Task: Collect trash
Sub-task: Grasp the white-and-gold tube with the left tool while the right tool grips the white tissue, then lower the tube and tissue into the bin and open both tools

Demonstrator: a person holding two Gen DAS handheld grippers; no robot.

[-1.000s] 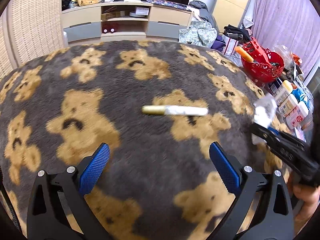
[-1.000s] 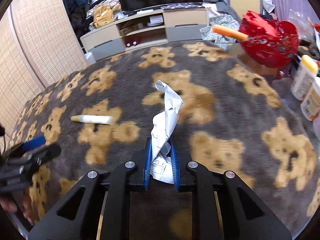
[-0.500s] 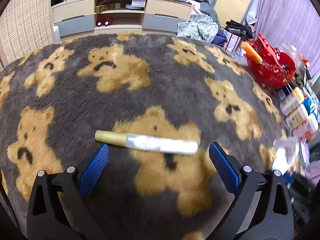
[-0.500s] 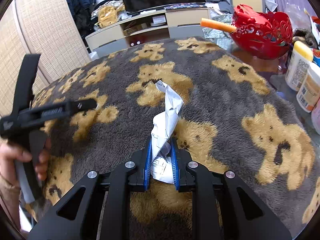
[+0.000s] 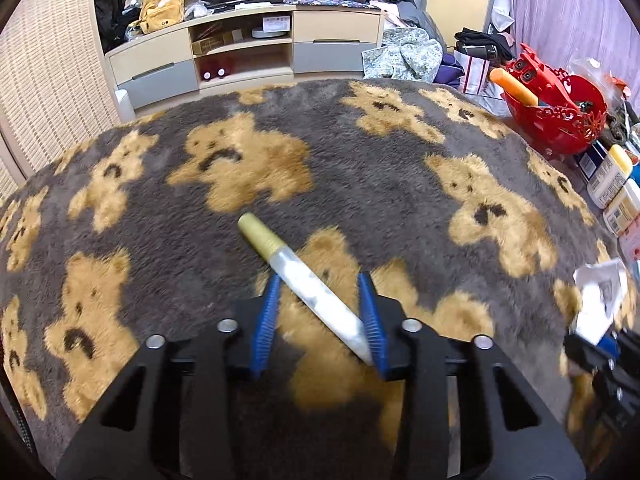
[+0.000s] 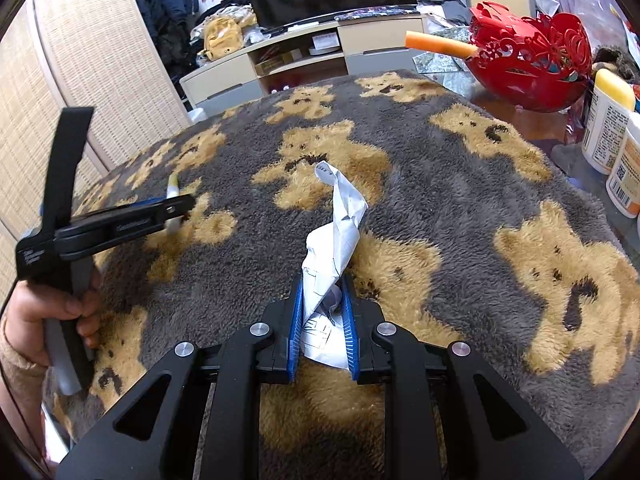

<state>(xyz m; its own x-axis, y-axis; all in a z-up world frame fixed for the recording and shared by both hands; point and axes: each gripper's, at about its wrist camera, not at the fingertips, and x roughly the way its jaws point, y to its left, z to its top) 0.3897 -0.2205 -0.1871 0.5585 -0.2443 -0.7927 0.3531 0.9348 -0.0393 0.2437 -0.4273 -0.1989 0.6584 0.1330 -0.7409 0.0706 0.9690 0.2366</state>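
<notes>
Already the right claw (image 6: 322,316) is clamped on a crumpled paper scrap (image 6: 334,236), carried upright and clear of the bear-print blanket (image 5: 360,168) so the other hand can work. Across that blanket, the left claw (image 5: 320,320) has just been closing around a gold-capped white tube (image 5: 304,280), which lies slantwise between its pads, one pad touching its near end; firmness of grip unclear.
</notes>
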